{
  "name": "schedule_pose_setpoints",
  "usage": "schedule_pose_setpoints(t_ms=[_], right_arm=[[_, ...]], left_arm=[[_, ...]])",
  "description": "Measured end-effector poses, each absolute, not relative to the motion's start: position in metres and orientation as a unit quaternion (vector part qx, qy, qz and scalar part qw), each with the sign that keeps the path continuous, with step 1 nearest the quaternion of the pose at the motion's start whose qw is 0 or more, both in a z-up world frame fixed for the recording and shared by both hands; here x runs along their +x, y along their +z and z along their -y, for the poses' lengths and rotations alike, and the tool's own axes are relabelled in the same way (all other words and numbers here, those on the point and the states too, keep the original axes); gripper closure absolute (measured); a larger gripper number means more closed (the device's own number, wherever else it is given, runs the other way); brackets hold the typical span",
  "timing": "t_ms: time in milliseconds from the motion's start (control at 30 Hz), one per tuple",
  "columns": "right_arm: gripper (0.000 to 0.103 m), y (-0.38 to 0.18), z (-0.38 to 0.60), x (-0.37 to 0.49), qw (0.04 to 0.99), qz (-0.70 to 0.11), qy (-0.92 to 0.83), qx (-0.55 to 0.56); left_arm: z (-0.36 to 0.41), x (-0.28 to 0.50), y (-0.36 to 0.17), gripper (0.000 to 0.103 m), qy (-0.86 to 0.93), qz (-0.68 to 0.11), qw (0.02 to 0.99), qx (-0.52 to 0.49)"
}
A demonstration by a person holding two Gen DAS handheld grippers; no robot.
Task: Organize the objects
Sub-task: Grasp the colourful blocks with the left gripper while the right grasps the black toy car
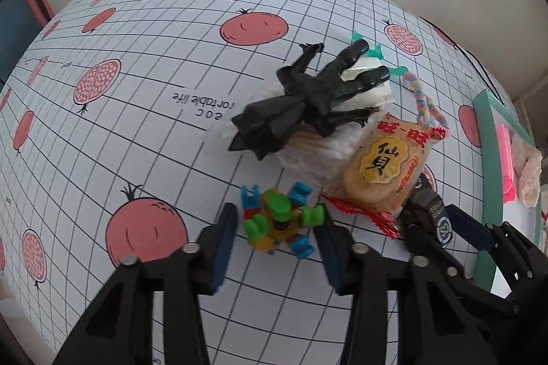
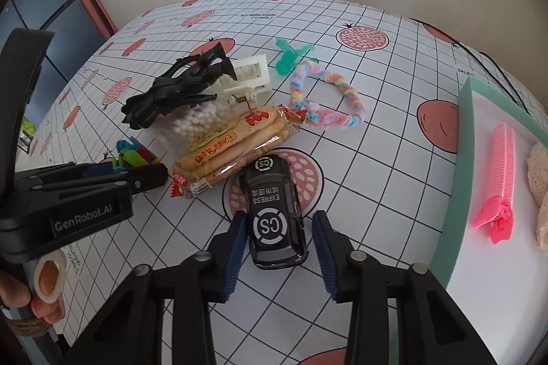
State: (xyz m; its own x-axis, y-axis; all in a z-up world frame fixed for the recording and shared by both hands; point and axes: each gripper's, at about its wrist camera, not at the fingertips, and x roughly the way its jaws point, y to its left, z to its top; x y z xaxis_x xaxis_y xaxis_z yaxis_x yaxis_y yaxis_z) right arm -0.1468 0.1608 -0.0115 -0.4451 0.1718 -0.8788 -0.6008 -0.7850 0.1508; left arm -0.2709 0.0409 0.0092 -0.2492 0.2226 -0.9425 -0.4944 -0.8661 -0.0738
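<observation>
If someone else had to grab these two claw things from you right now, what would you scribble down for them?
Left gripper: jaws around the colourful block toy on the table; contact unclear, not lifted.
Right gripper: jaws either side of the black toy car, a small gap showing at each pad; car on the table.
Still in the pile: black dragon figure, cotton swab bag, rice cracker pack, white plastic piece, green toy, pastel twisted rope.
Done: pink clip and a beige item lie in the teal-edged tray.
Left: grip, lift, move everything else.
</observation>
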Motion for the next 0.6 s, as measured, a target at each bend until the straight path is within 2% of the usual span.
schedule_pose_setpoints(t_ms=[600], right_arm=[[0.068,-0.004,-0.169,-0.113,0.222,-0.248,0.817,-0.471]], left_arm=[[-0.029,-0.280,0.010,0.064,0.778,-0.108,0.222,-0.578]])
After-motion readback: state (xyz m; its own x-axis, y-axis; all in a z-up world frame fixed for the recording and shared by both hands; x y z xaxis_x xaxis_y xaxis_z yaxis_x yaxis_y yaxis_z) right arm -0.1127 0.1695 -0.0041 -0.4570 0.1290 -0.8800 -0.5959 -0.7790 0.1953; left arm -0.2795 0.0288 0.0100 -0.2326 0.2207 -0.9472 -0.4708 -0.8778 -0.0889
